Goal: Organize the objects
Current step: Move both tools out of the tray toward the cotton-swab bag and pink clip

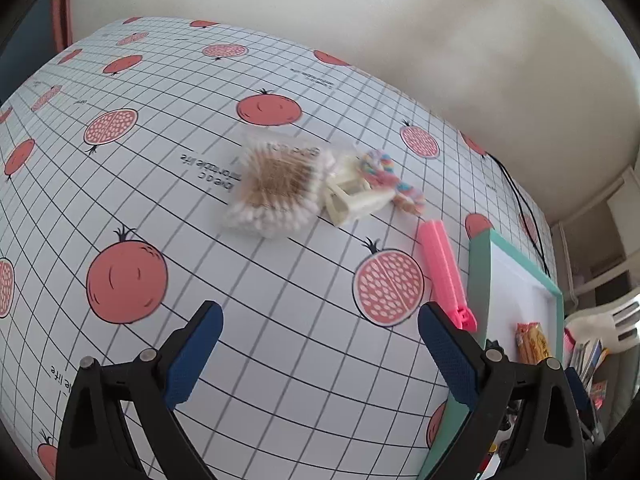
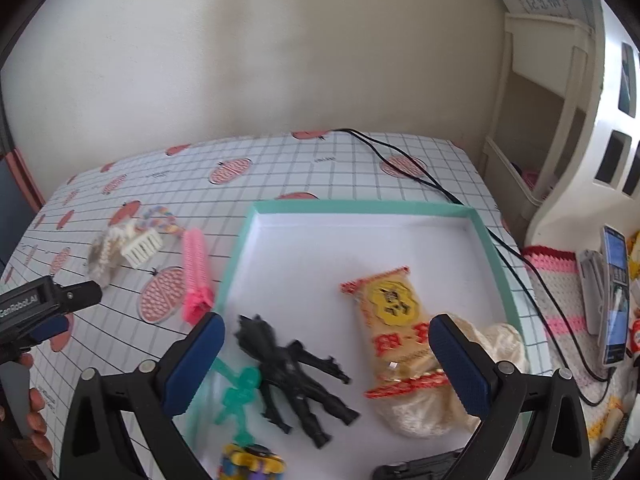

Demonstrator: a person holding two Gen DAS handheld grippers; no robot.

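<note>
On the pomegranate-print tablecloth lie a clear pack of cotton swabs point(image 1: 276, 188), a cream hair claw point(image 1: 352, 200), a pastel braided band point(image 1: 390, 178) and a pink sealing clip point(image 1: 444, 272). My left gripper point(image 1: 320, 348) hovers open above the cloth, short of them, holding nothing. The right wrist view shows the teal-rimmed white tray point(image 2: 236, 256) holding a black figure point(image 2: 296, 376), a green stick figure point(image 2: 240, 396), a yellow snack pack point(image 2: 396, 320), a cream sock point(image 2: 424, 412) and a yellow-blue toy point(image 2: 252, 460). My right gripper point(image 2: 326, 360) stands open over the tray.
A black cable point(image 2: 416, 172) runs across the back of the table past the tray. Right of the table stand a white shelf unit point(image 2: 560, 120), a crocheted mat point(image 2: 560, 304) and a phone point(image 2: 616, 292). A hand point(image 2: 36, 420) holds the left gripper's handle.
</note>
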